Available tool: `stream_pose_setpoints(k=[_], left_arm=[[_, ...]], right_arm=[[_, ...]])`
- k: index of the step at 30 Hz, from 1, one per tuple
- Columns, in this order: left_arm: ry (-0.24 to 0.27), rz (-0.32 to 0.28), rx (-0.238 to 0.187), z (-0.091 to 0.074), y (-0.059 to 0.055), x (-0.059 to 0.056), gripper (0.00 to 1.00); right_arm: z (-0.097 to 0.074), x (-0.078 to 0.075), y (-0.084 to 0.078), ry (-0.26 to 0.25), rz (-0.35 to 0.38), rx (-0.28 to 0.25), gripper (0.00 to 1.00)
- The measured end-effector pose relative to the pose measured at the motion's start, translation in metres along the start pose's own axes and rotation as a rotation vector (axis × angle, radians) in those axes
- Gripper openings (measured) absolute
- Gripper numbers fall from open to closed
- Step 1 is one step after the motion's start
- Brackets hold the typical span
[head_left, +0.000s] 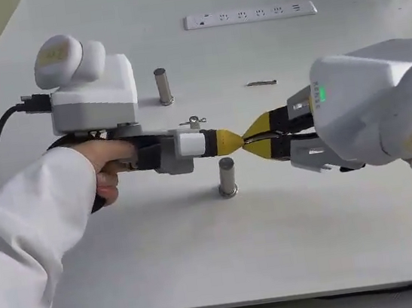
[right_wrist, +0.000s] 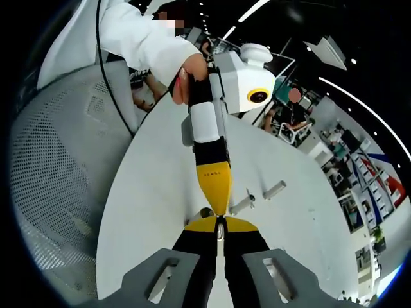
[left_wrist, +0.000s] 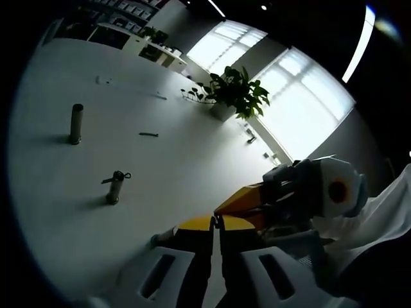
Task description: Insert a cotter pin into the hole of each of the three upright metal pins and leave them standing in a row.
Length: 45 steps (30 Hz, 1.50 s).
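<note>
— How are the claws found?

— The left gripper (left_wrist: 216, 223) is seen with its 2 yellow jaws closed together, with only a thin dark seam between them. The right gripper (right_wrist: 220, 226) is closed in the same way. The 2 sets of tips are set nose to nose on 1 line above the table (head_left: 167, 265). Whether anything is pinched at that point cannot be told.

— By what is the left one held?

— It is gripped by a hand (head_left: 105, 163) in a white sleeve.

— Where are the 3 pins placed?

— The near pin (head_left: 226, 177) is stood just on the person's side of the meeting tips. It is bare, and its long axis is upright. The middle pin (left_wrist: 115, 187) is found just beyond the left jaws and is also upright. An inserted cotter pin (left_wrist: 119, 175) is passed crosswise through its top, level with the table. The far pin (head_left: 163, 86) is placed farther out, past the left gripper's body, upright and bare. A slanting row leading away from the tips is formed by the 3.

— And farther out?

— A loose cotter pin (head_left: 261, 83) is laid flat beyond the right jaws, its long axis roughly parallel with the line of the grippers. Which way its loop is turned is too small to be read. Farthest out, a power strip (head_left: 250, 15) is laid along the same direction.
</note>
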<state>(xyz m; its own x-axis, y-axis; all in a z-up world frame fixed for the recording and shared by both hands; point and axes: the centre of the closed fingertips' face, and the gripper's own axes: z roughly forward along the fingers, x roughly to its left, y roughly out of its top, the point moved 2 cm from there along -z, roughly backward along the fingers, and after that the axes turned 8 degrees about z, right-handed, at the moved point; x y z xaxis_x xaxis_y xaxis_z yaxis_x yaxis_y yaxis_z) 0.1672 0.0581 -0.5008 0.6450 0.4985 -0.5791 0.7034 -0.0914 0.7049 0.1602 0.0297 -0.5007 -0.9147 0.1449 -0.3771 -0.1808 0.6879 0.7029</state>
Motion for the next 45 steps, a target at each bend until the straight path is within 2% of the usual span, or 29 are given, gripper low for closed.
stream_pose_setpoints(k=[4,8,10,13,17,22,25,29,30,32,34,36,37,38,39,40,41,44,45], left_arm=[[0.006,0.013,0.01,-0.001,-0.001,-0.001,0.01],[0.016,0.05,0.019,0.0,-0.002,-0.002,0.0],[0.018,0.03,0.027,0.0,-0.003,-0.001,0.0],[0.016,0.051,0.034,0.0,-0.005,-0.001,0.0],[0.015,0.044,0.033,-0.001,-0.005,-0.002,0.0],[0.024,0.053,0.035,-0.004,-0.006,-0.001,0.0],[0.031,0.07,0.033,-0.008,-0.007,0.001,0.0],[0.039,0.087,0.036,-0.014,-0.006,0.001,0.0],[0.044,0.136,0.045,-0.015,-0.007,0.001,0.0],[0.037,0.175,0.058,-0.018,-0.008,-0.003,0.0],[0.013,0.25,0.057,-0.019,-0.008,-0.007,0.0],[0.01,0.283,0.075,-0.02,-0.01,-0.008,0.0],[0.011,0.332,0.088,-0.021,-0.011,-0.008,0.0],[0.01,0.351,0.1,-0.021,-0.013,-0.009,0.0],[0.009,0.359,0.104,-0.021,-0.013,-0.009,0.0],[-0.004,0.405,0.105,-0.021,-0.013,-0.012,0.0],[-0.012,0.424,0.101,-0.021,-0.013,-0.014,0.0],[-0.038,0.441,0.081,-0.021,-0.011,-0.021,0.0],[-0.054,0.473,0.083,-0.02,-0.012,-0.023,0.0]], right_arm=[[0.0,0.002,0.001,0.002,-0.004,0.0,0.0],[-0.001,0.002,0.0,0.002,-0.004,0.0,0.0],[-0.001,0.003,0.0,0.004,-0.003,0.0,0.0],[-0.001,0.006,0.0,0.008,-0.008,0.001,0.0],[-0.002,0.007,0.001,0.007,-0.01,-0.004,0.0],[-0.002,0.008,-0.004,0.021,0.024,0.008,0.0],[-0.003,0.002,-0.011,0.0,0.073,0.018,0.05],[-0.002,0.005,-0.025,0.055,0.249,0.025,0.19],[-0.002,0.006,-0.028,0.079,0.314,0.018,0.23],[-0.002,0.009,-0.028,0.123,0.406,-0.012,0.25],[-0.003,0.008,-0.027,0.139,0.419,-0.034,0.24],[-0.003,0.007,-0.026,0.178,0.453,-0.051,0.24],[-0.004,0.009,-0.022,0.212,0.474,-0.071,0.24],[-0.005,0.012,-0.021,0.242,0.488,-0.081,0.24],[-0.006,0.012,-0.02,0.251,0.495,-0.086,0.24],[-0.007,0.015,-0.016,0.28,0.522,-0.102,0.23],[-0.007,0.019,-0.014,0.314,0.543,-0.106,0.23],[-0.007,0.022,-0.012,0.332,0.52,-0.104,0.22],[-0.008,0.025,-0.01,0.352,0.511,-0.101,0.23]])
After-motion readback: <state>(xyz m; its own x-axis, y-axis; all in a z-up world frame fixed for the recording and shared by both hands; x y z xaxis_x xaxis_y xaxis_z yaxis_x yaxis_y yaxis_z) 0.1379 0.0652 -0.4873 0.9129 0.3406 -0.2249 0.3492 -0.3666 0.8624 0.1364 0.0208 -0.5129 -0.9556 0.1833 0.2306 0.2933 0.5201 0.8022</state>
